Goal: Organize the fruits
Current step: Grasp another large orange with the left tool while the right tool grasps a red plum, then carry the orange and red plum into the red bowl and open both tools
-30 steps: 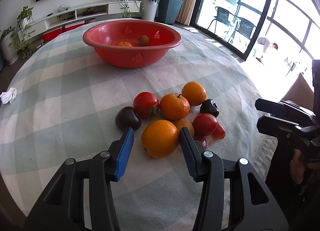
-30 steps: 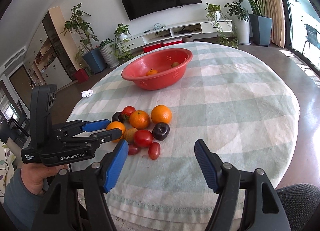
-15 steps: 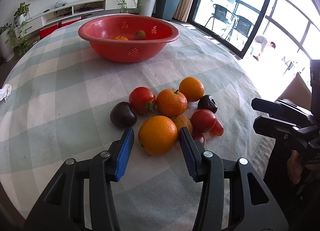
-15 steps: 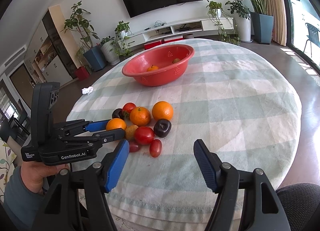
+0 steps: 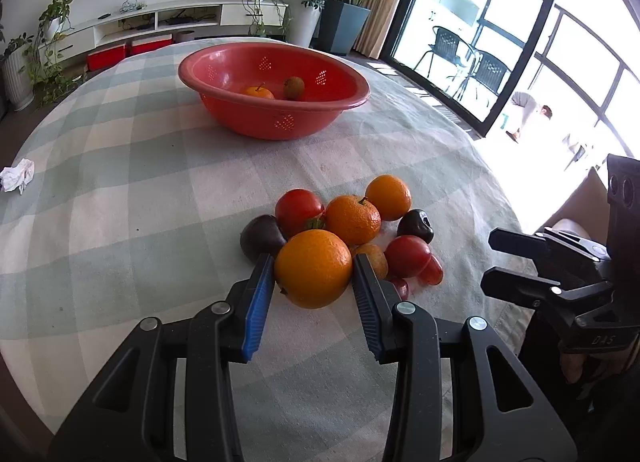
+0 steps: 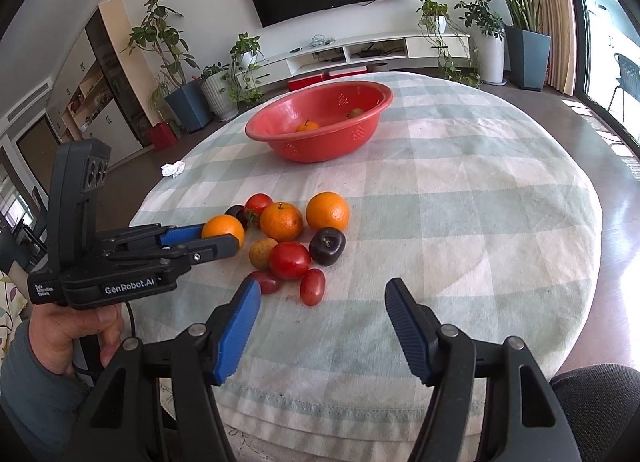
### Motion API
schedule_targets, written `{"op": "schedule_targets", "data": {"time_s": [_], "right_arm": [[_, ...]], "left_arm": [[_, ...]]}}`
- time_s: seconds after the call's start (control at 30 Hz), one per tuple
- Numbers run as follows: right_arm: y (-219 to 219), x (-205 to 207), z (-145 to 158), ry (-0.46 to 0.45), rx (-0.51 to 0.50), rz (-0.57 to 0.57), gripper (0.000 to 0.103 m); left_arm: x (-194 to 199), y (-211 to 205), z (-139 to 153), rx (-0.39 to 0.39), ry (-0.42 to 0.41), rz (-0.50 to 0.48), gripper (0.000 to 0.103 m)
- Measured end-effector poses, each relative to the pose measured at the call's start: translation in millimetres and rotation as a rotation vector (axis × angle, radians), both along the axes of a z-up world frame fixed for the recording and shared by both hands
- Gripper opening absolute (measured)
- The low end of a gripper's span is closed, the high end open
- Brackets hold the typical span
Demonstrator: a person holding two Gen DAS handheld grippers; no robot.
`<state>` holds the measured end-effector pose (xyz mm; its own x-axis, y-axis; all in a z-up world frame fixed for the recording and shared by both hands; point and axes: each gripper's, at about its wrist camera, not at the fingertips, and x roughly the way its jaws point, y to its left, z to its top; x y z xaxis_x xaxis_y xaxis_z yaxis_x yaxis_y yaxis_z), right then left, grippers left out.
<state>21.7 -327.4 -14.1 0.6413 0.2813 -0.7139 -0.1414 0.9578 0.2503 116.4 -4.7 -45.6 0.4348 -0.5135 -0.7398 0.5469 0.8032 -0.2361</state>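
A large orange (image 5: 313,268) sits between the blue pads of my left gripper (image 5: 312,262), whose jaws are closing and touch it on both sides. In the right wrist view the same orange (image 6: 223,229) shows at the left gripper's (image 6: 220,236) fingertips. Behind it lie a tomato (image 5: 299,210), a mandarin (image 5: 353,219), a second orange (image 5: 388,197), a dark plum (image 5: 262,237) and several small red fruits. A red bowl (image 5: 276,117) farther back holds a mandarin (image 5: 258,93) and a brownish fruit (image 5: 294,87). My right gripper (image 6: 323,288) hovers over the cloth near a grape tomato (image 6: 312,286), its jaws closing with nothing between them.
The round table wears a green-and-white checked cloth (image 5: 140,189); its near edge (image 6: 360,414) runs just under my right gripper. A crumpled tissue (image 5: 17,177) lies at the far left. A person's hand (image 6: 68,330) holds the left gripper. A dark cushion (image 6: 592,402) sits at lower right.
The left jaws have narrowed from a loose straddle to contact with the large orange. The right jaws have drawn in slightly. Both hands have stayed about where they were.
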Motion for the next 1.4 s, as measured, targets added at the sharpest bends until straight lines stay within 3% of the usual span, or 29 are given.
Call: {"op": "schedule_targets", "data": {"time_s": [0.17, 0.57, 0.8, 0.93, 1.13, 1.4], "right_arm": [[12.4, 9.6, -8.4, 0.041, -0.064, 0.031, 0.054], [31.0, 31.2, -26.3, 0.086, -0.167, 0.053, 0.037], [39.2, 32.7, -27.4, 0.072, -0.231, 0.070, 0.031], [46.4, 29.3, -27.5, 0.062, -0.275, 0.093, 0.022], [47.4, 29.2, -26.9, 0.067, -0.288, 0.096, 0.021], [37.1, 25.0, -20.5, 0.076, -0.232, 0.078, 0.020]], "left_arm": [[-1.2, 4.3, 3.2, -0.015, -0.002, 0.008, 0.037], [-5.2, 7.4, 5.0, -0.040, -0.002, 0.006, 0.037], [-5.9, 6.9, 5.2, -0.039, -0.003, 0.005, 0.037], [-6.2, 5.9, 4.9, -0.036, -0.002, 0.005, 0.037], [-7.0, 4.8, 4.6, -0.033, -0.004, 0.004, 0.037], [-7.0, 6.0, 4.3, -0.037, -0.007, 0.007, 0.037]]}}
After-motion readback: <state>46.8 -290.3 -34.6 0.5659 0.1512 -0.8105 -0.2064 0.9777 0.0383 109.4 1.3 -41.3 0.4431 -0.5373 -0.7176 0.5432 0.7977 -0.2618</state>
